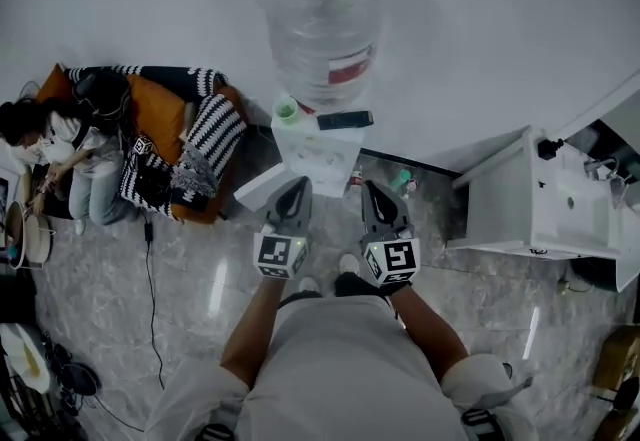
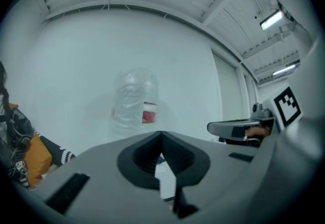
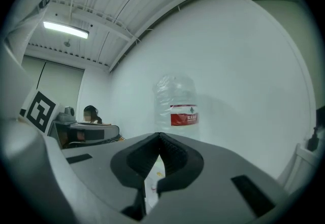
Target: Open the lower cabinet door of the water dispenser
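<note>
Plainly, my left gripper (image 1: pixel 297 185) and right gripper (image 1: pixel 373 189) both have fingers (image 2: pixel 143 154) clenched on nothing, mid-frame in the head view, just below the water dispenser (image 1: pixel 318 151) and its bottle (image 1: pixel 322 24).

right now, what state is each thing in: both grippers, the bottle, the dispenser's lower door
left gripper: shut, nothing between the jaws
right gripper: shut, nothing between the jaws
water bottle: upright on top of the water dispenser
lower cabinet door: looks swung open, out to the person's left
dark flat object: lying on the dispenser top
</note>
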Available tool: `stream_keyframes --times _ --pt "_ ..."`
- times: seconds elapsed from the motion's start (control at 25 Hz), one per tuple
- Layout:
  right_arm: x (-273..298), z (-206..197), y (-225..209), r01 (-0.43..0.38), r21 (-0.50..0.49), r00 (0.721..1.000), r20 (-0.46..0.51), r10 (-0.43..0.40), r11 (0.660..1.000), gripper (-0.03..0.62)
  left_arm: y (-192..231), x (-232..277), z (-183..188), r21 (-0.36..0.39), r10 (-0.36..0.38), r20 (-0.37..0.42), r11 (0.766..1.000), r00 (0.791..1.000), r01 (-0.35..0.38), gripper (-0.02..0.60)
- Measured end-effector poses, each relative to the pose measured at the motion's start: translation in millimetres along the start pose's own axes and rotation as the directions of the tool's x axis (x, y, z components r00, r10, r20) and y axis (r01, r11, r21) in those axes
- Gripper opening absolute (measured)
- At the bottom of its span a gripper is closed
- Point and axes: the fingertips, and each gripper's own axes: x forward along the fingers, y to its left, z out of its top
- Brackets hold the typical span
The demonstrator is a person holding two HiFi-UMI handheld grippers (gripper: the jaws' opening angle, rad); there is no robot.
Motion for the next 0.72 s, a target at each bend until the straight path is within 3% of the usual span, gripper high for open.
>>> stream_keyframes --times 0.44,0.72 --pt "13 15 -3 0.014 -0.026 0.999 -0.033 -0.015 1.0 0.009 0 9 27 0.025 0.001 0.039 1.0 0.999 -0.002 0.012" --pt "19 12 -1 -0.038 -0.088 0.999 -0.036 0.035 0.995 0.009 2 18 19 0.023 -0.008 0.011 1.0 1.0 0.008 0.012"
